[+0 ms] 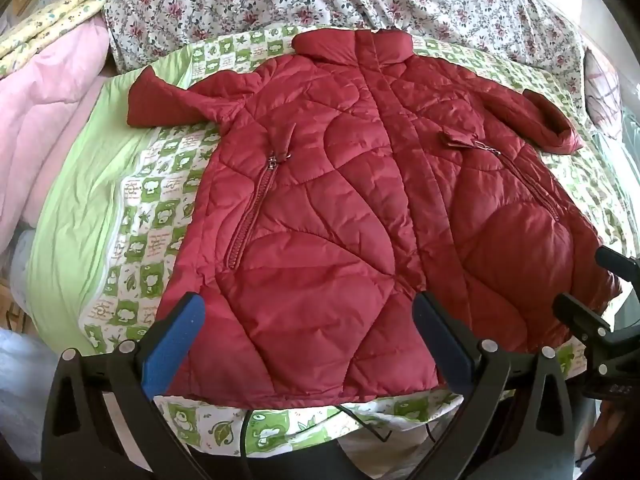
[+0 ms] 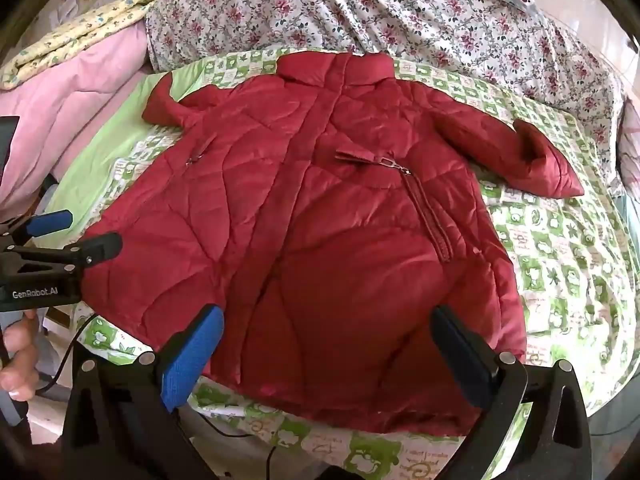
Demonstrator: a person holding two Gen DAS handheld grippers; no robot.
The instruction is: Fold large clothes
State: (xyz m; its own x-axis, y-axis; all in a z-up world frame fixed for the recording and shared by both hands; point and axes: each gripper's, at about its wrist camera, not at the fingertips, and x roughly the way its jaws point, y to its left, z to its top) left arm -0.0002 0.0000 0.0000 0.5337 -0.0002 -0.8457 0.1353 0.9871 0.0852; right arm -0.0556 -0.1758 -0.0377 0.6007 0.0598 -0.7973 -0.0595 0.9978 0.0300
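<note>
A red quilted jacket (image 1: 340, 208) lies flat and front up on the bed, collar at the far end, both sleeves out to the sides; it also shows in the right wrist view (image 2: 320, 232). My left gripper (image 1: 308, 312) is open and empty, hovering over the jacket's near hem. My right gripper (image 2: 328, 324) is open and empty over the hem further right. The right gripper also shows at the right edge of the left wrist view (image 1: 588, 284). The left gripper shows at the left edge of the right wrist view (image 2: 76, 232).
The jacket rests on a green and white patterned sheet (image 1: 152, 200). A floral quilt (image 1: 280, 4) lies behind it. A pink blanket (image 1: 44, 120) is piled at the left. A black cable (image 1: 360, 420) runs by the near edge.
</note>
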